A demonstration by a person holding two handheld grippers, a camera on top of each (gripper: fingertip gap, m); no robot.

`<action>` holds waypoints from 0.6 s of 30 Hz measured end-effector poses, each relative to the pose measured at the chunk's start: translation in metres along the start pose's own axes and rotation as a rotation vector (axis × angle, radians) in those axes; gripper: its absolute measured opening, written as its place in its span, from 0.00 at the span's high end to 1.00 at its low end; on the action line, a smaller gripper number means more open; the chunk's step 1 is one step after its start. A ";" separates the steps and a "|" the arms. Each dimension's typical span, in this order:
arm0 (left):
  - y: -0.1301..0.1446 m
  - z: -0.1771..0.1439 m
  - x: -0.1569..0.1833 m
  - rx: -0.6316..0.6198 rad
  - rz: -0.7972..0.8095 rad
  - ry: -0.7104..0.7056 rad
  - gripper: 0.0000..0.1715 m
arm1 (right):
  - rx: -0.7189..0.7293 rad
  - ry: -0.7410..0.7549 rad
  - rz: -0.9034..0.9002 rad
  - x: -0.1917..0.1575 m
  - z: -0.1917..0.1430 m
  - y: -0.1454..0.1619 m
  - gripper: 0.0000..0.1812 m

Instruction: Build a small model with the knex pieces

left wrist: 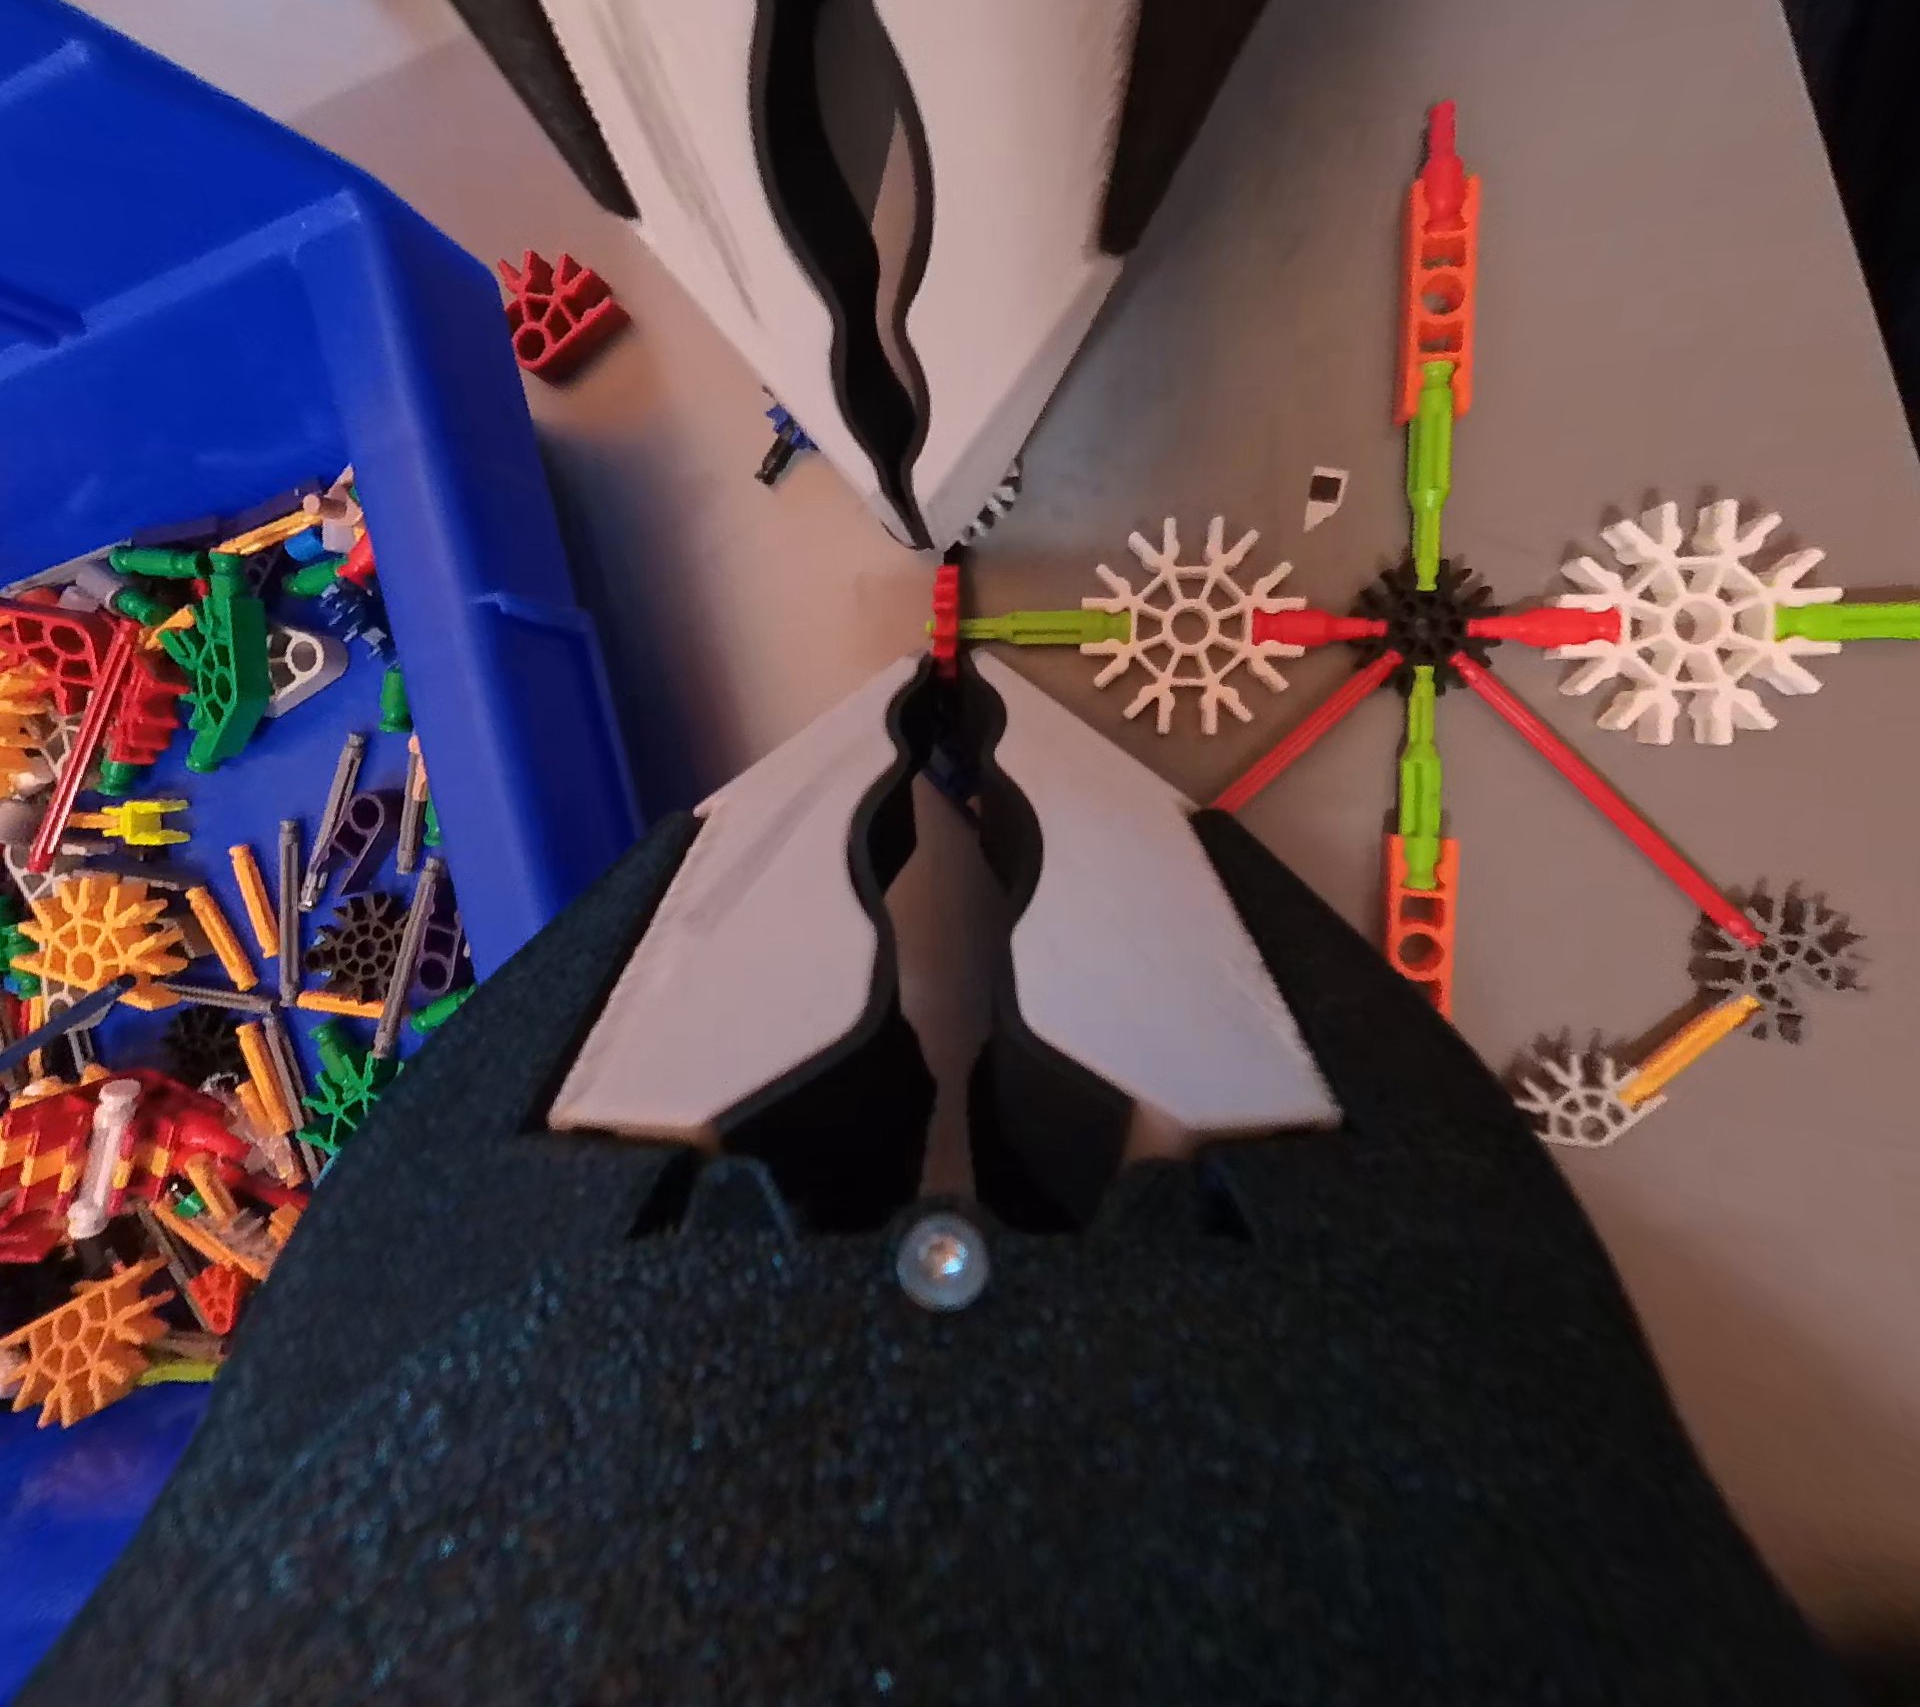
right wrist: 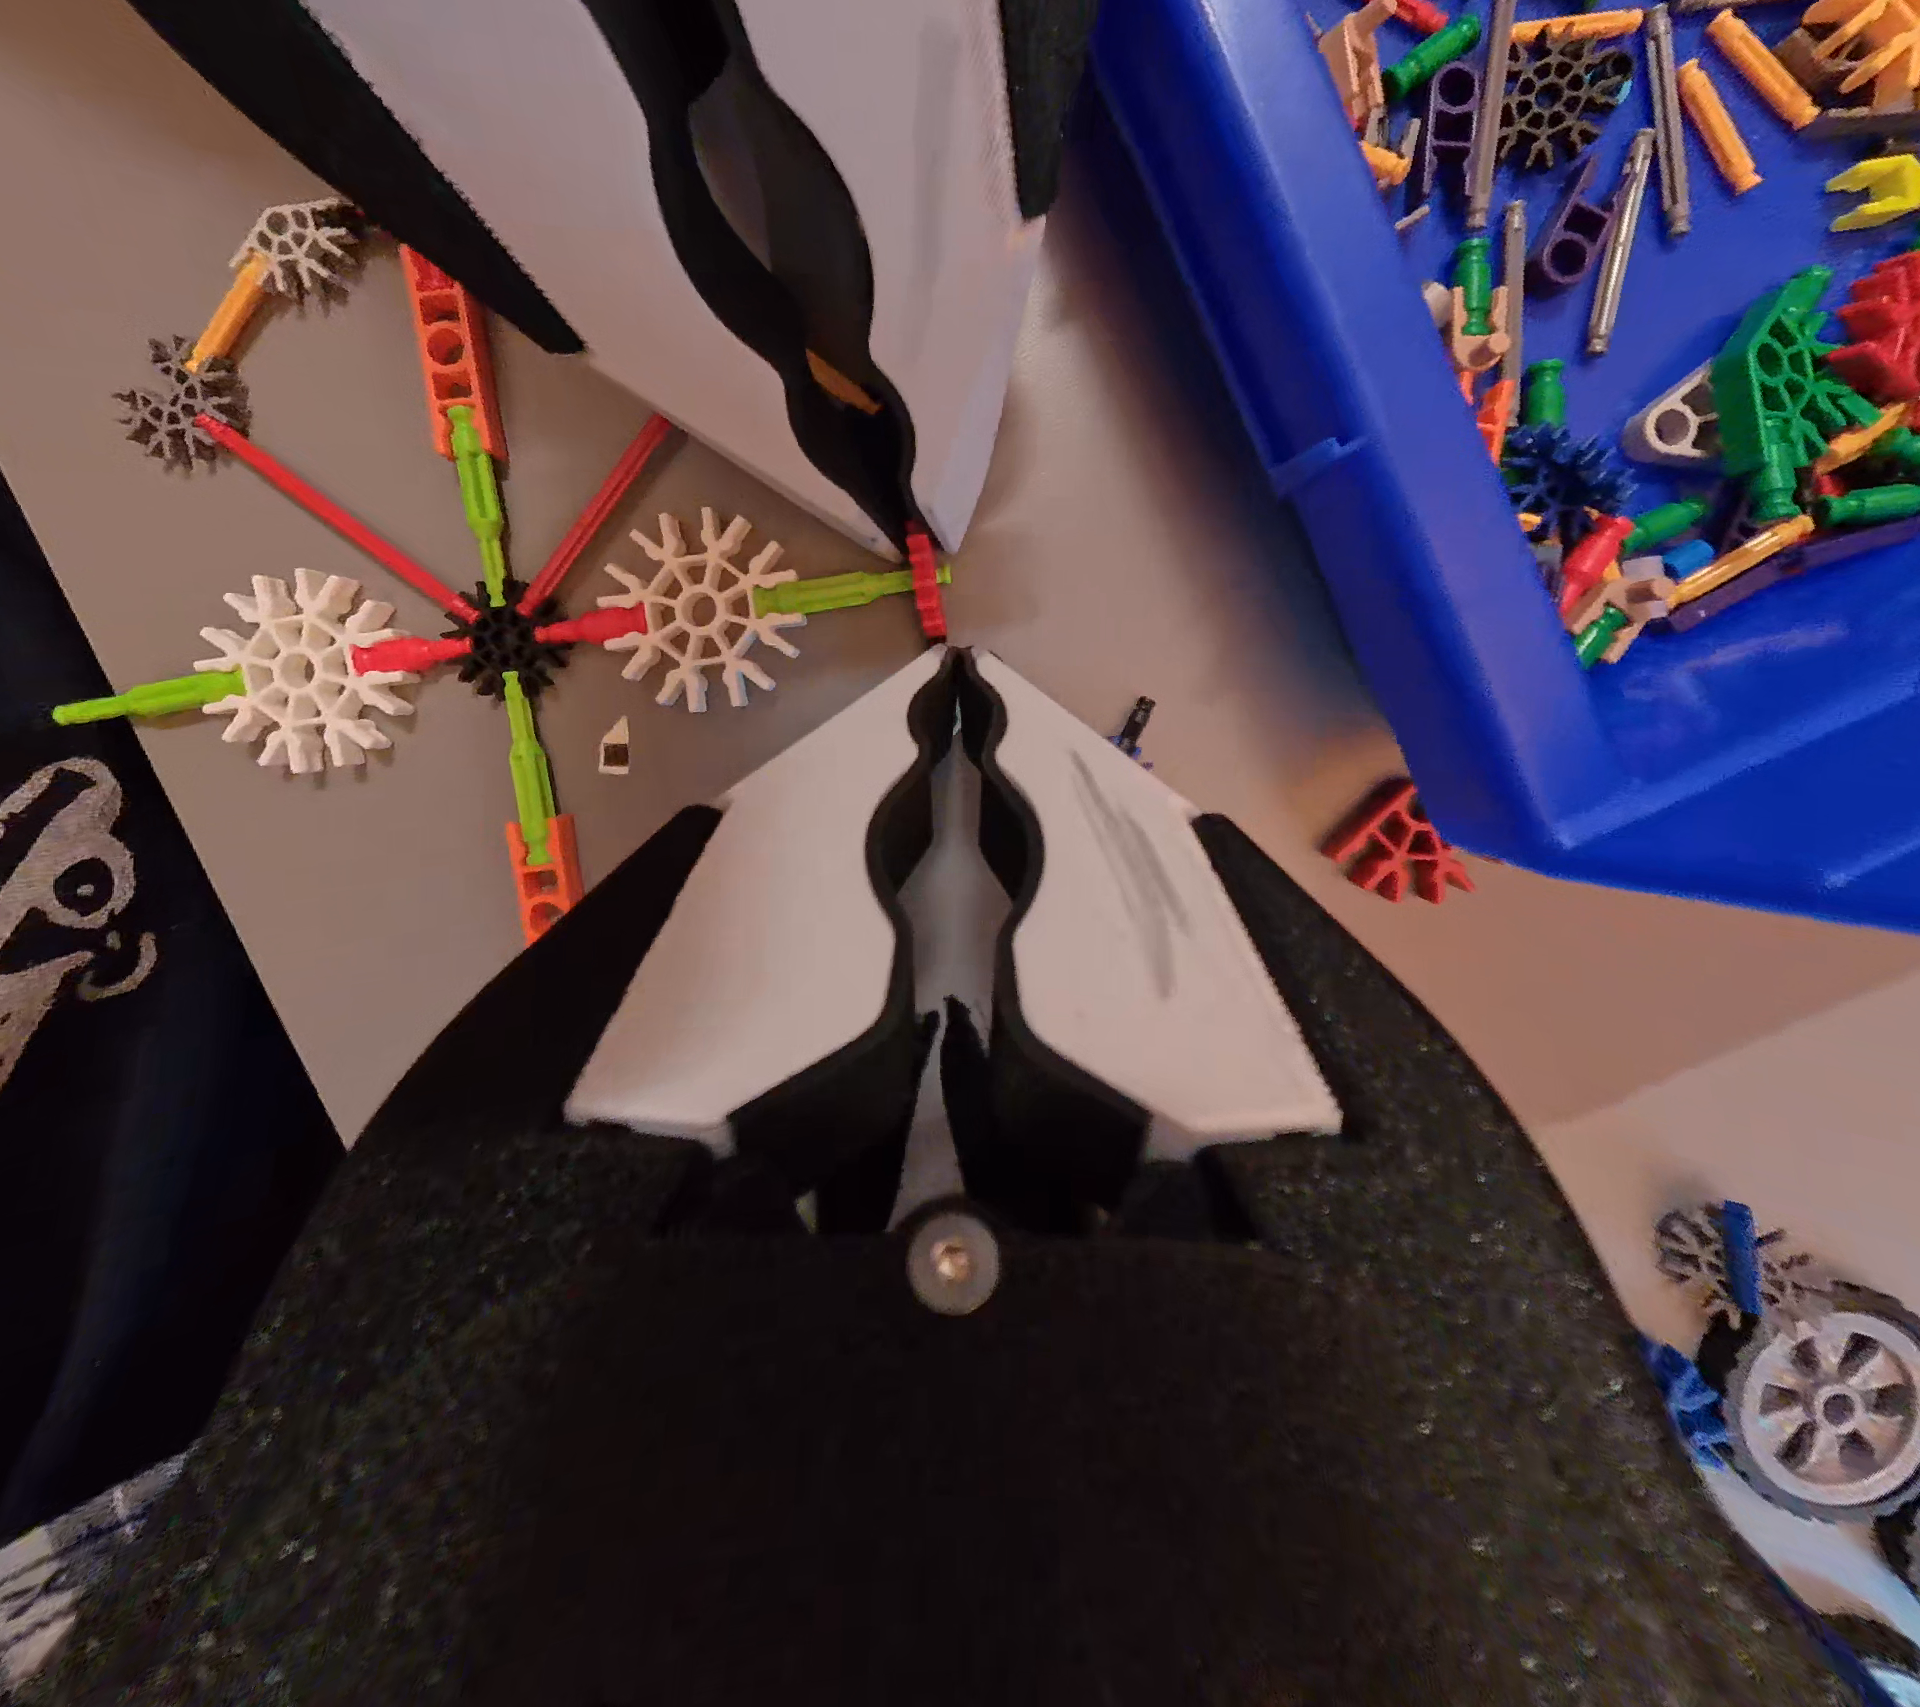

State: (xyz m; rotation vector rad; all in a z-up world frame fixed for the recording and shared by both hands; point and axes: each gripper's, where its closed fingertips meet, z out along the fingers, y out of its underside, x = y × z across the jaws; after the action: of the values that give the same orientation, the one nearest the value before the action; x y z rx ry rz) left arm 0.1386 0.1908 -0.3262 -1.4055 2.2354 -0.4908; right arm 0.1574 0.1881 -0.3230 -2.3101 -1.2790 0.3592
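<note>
A flat toy build lies on the grey table (left wrist: 1195, 369): a black hub (left wrist: 1418, 623) with red and lime rods, two white snowflake connectors (left wrist: 1190, 623) and orange end pieces. A lime rod (left wrist: 1023, 627) ends in a small red connector (left wrist: 943, 608), also in the right wrist view (right wrist: 923, 582). My left gripper (left wrist: 943, 670) is shut on the near edge of that connector. My right gripper (right wrist: 953, 655) faces it from the opposite side, shut, tips touching the connector's other edge. Each gripper shows in the other's view, the right one (left wrist: 932, 543) and the left one (right wrist: 914, 540).
A blue bin (left wrist: 312, 307) full of mixed rods and connectors stands close beside the grippers, also (right wrist: 1351, 410). A loose red connector (left wrist: 561, 317) and a small dark rod piece (left wrist: 779, 452) lie by the bin. A wheeled build (right wrist: 1839, 1408) sits farther off. A person's dark clothing (right wrist: 104, 930) borders the table. Less than 4 cm separates the two grippers' tips. The right tips stand about 20 cm off the wheeled build (right wrist: 1839, 1408).
</note>
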 end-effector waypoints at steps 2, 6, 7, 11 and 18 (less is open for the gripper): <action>0.000 0.000 0.000 0.002 0.000 0.000 0.99 | 0.020 0.006 -0.009 -0.002 0.000 0.001 1.00; 0.000 0.000 0.000 -0.001 0.002 -0.002 0.99 | 0.032 0.085 -0.080 -0.003 0.000 0.000 1.00; 0.000 0.000 0.000 -0.001 0.001 -0.002 0.99 | 0.025 0.107 -0.097 -0.003 0.000 0.000 1.00; 0.000 0.000 0.000 0.002 -0.007 -0.005 0.99 | 0.022 0.176 -0.148 -0.003 0.000 0.001 1.00; 0.000 0.000 0.000 0.008 -0.016 -0.002 0.98 | 0.049 0.217 -0.167 -0.002 -0.001 -0.001 1.00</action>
State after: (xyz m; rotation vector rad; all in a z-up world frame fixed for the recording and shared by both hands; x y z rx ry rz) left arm 0.1382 0.1905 -0.3262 -1.4206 2.2193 -0.5032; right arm 0.1563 0.1869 -0.3218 -2.1171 -1.3255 0.0796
